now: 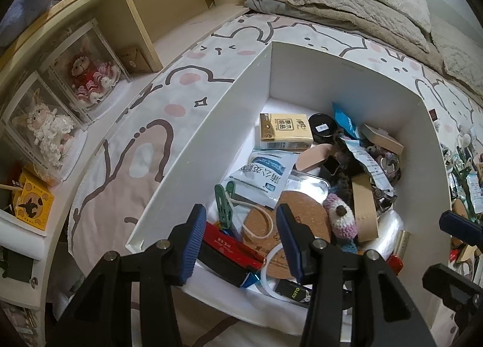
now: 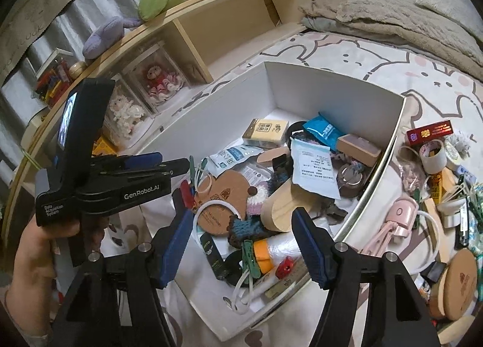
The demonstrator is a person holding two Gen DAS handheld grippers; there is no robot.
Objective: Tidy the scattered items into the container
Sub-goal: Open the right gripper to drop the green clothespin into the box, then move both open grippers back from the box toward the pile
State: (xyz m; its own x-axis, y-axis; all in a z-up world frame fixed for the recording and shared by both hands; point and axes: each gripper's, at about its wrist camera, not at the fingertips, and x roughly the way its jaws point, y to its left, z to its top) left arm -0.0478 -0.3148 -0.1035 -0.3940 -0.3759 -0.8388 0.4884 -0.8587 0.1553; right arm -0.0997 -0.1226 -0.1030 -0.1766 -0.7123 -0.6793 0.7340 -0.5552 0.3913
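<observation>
Above the white box [image 2: 338, 90], both tongs [image 2: 244, 244] [image 1: 238, 238] tilt downward, seemingly empty.

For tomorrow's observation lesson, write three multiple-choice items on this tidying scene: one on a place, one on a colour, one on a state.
1. Where is the pink device?
A. In the box
B. On the bed beside the box
C. On the shelf

2. What colour is the clip in the box?
A. Green
B. Yellow
C. White

3. How are the right gripper's fingers?
A. Closed on tape
B. Closed on a coaster
C. Apart, holding nothing

Answers:
1 B, it lies outside the box wall among loose items.
2 A, its body is plainly green.
3 C, the fingers stand apart over the box with nothing between them.
</observation>
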